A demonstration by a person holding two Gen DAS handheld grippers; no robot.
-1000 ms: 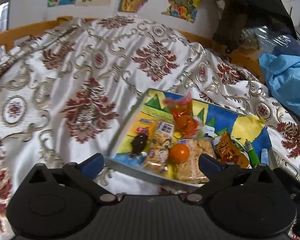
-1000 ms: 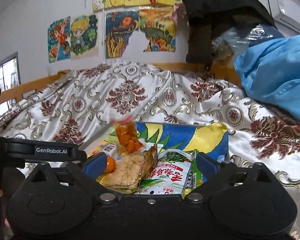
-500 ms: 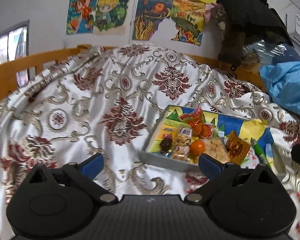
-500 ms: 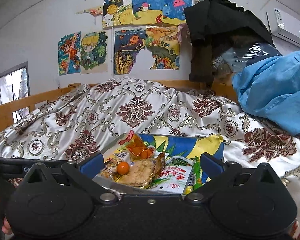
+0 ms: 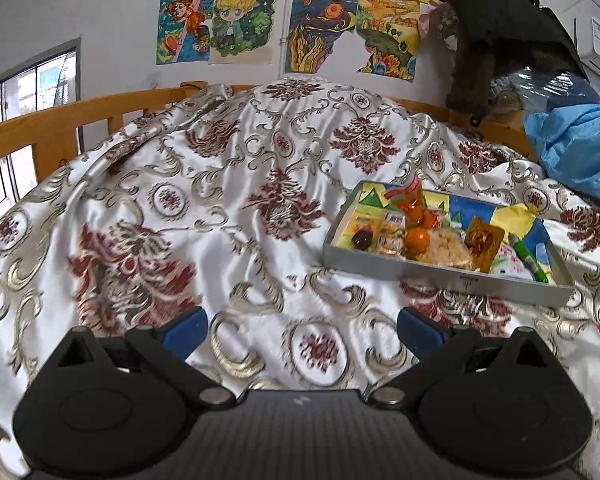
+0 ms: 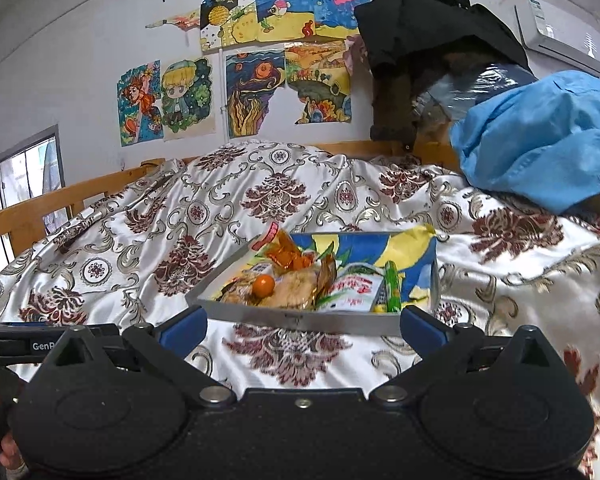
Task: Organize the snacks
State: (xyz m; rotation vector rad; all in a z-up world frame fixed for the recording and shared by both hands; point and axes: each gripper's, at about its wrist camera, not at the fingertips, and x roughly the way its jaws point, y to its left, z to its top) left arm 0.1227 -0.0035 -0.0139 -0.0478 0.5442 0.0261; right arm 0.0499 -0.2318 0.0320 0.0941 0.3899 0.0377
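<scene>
The left tongs (image 5: 300, 326) stand wide apart and hold nothing; below them is only the patterned bedspread (image 5: 228, 200) on the bed. The tray (image 5: 440, 276) with the snacks lies ahead of these tongs and to their right, apart from them, flat on the bedspread. In it, from left to right, I see a dark small snack (image 5: 362, 239), a small orange fruit (image 5: 417, 239), a pale puffed snack in clear wrap (image 5: 446, 249), a brown packet (image 5: 483, 241) that stands tilted, and a green stick packet (image 5: 530, 256). An orange wrapped packet (image 5: 410, 204) rises behind the fruit. The right tongs (image 6: 303, 331) are also wide and empty. The same tray (image 6: 300, 322) is straight ahead of them, its near wall just beyond the blue fingertips (image 6: 182, 330), not touching. A white and red bag (image 6: 354, 290) lies in its right part, beside the green stick.
</scene>
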